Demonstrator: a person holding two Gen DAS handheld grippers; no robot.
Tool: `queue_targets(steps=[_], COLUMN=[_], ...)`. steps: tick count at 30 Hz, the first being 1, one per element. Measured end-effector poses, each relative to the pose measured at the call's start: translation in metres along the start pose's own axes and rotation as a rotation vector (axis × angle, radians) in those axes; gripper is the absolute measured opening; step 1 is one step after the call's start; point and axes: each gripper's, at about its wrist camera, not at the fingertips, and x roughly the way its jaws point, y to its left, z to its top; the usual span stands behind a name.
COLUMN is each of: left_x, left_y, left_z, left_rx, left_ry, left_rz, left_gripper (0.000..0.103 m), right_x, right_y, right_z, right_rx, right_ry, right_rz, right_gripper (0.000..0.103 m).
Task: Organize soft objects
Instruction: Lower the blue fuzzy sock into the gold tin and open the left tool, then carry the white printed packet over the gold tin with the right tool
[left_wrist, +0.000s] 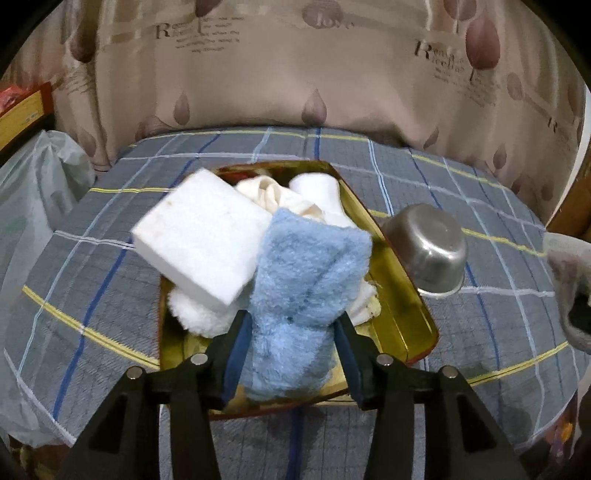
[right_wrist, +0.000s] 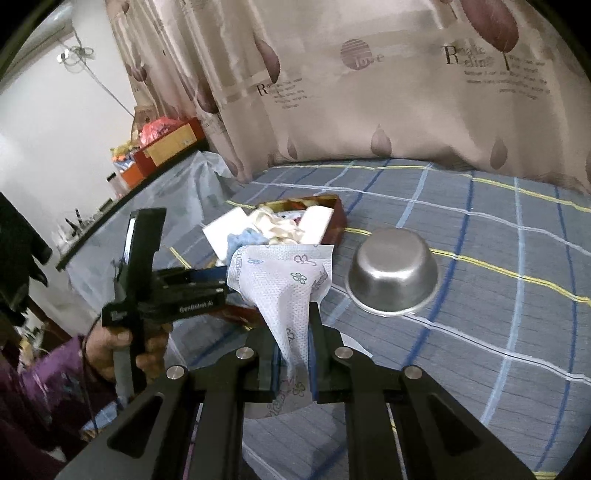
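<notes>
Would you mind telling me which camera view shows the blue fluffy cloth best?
The left wrist view: the blue fluffy cloth fills the foreground, lying over the tin's contents. The right wrist view shows only a small patch behind the printed tissue.

An upturned steel bowl (left_wrist: 424, 251) sits on the plaid bedsheet (left_wrist: 461, 332), a leaf-printed curtain (left_wrist: 295, 74) hanging behind.

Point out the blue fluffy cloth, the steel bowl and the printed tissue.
blue fluffy cloth (left_wrist: 306, 266): left wrist view, middle of its pile.
steel bowl (right_wrist: 393, 275): right wrist view, its upturned side wall.
printed tissue (right_wrist: 284, 280): right wrist view, its spread upper part.
</notes>
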Motion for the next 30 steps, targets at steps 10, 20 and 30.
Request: queue_targets(steps=[10,20,30], left_x=[-0.029,-0.074,-0.076], left_y=[0.01,0.004,0.015], left_z=[0.001,-0.011,-0.017], left_rx=[-0.032,-0.008,-0.06], left_ry=[-0.019,-0.105,-0.092], left_rz=[0.054,0.079,0.085], left_gripper=[0.047,0.047,0.047], right_x=[0.056,0.107,0.129], right_y=[0.015,0.02,0.01], right_z=[0.03,0.036,0.059], right_rx=[0.066,0.128,0.188], right_ry=[0.045,0.088,0.083], right_rz=[0.066,0.007,-0.031], right_gripper=[0.011,0.011,0.011])
